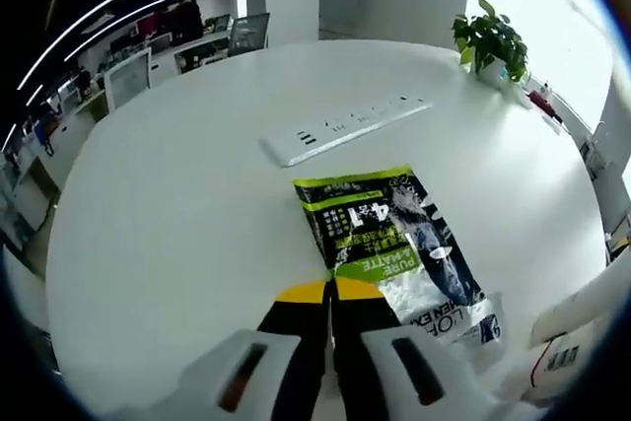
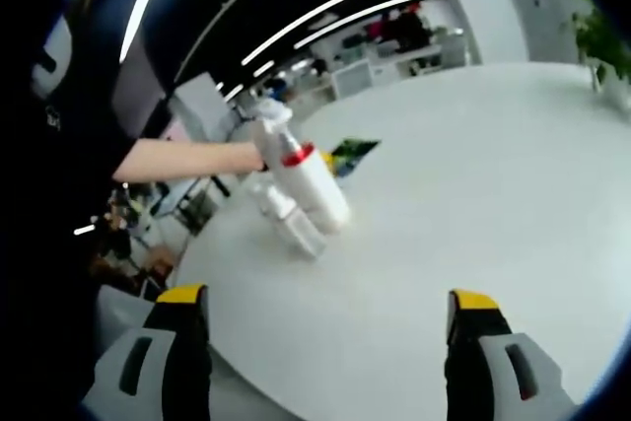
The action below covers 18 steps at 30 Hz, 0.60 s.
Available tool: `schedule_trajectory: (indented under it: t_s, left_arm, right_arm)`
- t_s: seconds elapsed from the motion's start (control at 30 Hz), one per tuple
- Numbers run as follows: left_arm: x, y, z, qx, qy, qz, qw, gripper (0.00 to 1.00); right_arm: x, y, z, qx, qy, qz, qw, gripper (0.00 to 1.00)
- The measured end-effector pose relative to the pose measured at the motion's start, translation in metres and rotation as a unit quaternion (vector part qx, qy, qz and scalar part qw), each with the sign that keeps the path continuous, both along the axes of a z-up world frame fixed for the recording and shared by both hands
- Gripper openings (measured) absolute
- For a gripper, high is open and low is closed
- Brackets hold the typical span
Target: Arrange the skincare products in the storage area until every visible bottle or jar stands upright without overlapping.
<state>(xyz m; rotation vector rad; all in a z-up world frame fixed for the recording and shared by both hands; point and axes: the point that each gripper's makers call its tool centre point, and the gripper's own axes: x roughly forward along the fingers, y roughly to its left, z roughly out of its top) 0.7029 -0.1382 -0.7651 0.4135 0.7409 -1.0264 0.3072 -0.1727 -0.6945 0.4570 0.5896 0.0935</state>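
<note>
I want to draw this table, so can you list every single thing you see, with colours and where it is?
Table: one, white, round, under everything.
Power strip: one, white, past the packet.
Skincare packet: one, black, green and white, lying flat ahead of the left gripper.
Potted plant: one, green, at the far table edge.
Office desks and chairs: several, beyond the table.
Left gripper: black jaws, yellow tips, closed together.
Right gripper: black jaws, yellow tips, wide apart.
Person's arm: one, reaching in from the left in the right gripper view.

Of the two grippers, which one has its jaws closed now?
The left gripper: its yellow-tipped jaws meet, just before the green-and-black packet. The right gripper has its jaws spread wide apart, with bare white table between them.
</note>
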Motion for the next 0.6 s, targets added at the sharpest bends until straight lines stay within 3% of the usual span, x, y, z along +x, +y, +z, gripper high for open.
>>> schedule_trajectory:
  t_s: [0.3,0.5,0.6]
  left_arm:
    - [0.014,0.012,0.042,-0.036,-0.016,0.013,0.9991,0.05]
    - [0.010,0.014,0.066,-0.059,-0.033,-0.006,0.9977,0.05]
    - [0.017,0.013,0.070,-0.068,-0.040,-0.013,0.9968,0.05]
  right_arm:
    - [0.014,0.003,0.013,-0.004,-0.014,0.016,0.9998,0.99]
    - [0.019,0.009,0.017,-0.005,-0.022,0.029,0.9993,0.99]
    - [0.021,0.011,0.021,-0.007,-0.026,0.034,0.9991,0.99]
